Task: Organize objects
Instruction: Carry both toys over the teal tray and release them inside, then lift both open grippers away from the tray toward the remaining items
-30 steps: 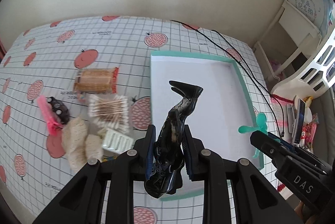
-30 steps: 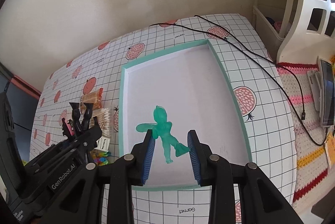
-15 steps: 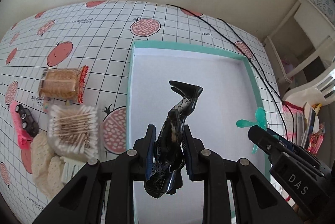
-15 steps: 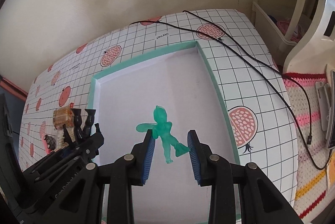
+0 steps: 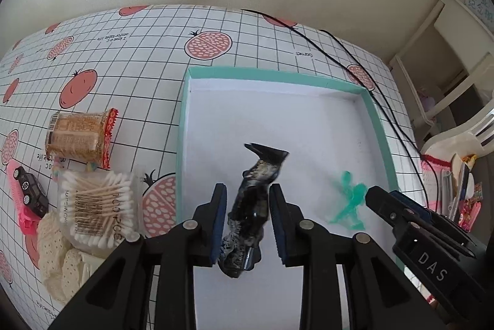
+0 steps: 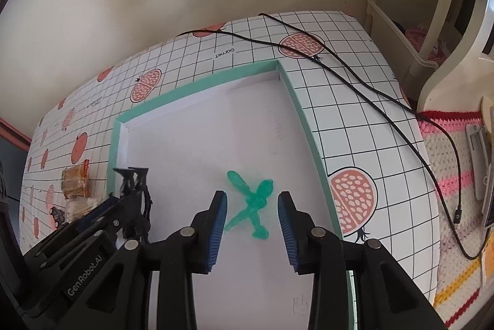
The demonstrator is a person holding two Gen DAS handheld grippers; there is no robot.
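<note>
Tray point(image 5: 375, 117) w/ the teal rim is where both toys are going, and you've just let go of both. Half a sec ago each gripper was clamped on its toy; now both sets of jaws stand wide, w/ gaps showing on either side.

Left gripper point(image 5: 248, 220): the black boot-shaped toy point(image 5: 257, 200) sits between the pads but is no longer pinched. It's blurred at the top, so prob. dropping or tipping onto the tray floor; can't tell if it has settled.

Right gripper point(image 6: 252, 220): the green figure point(image 6: 251, 202) has flipped from upright to sprawled, motion-blurred, over the white tray floor just ahead of the pads. Seen from the left wrist cam it's the same green smear point(image 5: 349, 200) near the tray's right wall.

Meaning for the task: two items look delivered, both inside the tray and apart from each other. My read is the drop-off step is finishing, not the job.

Still outside, left of the tray on the pomegranate tablecloth point(image 5: 139, 52): snack packet point(image 5: 78, 140), cotton swab box point(image 5: 98, 211), toy car point(image 5: 31, 194) on a pink comb point(image 5: 23, 223), lacy cream pads point(image 5: 58, 259). Those are likely next.

Suggest you lift both grippers clear before swinging left, so a pad doesn't nudge the boot. Watch the black cable point(image 6: 355, 77) along the tray's right side.
</note>
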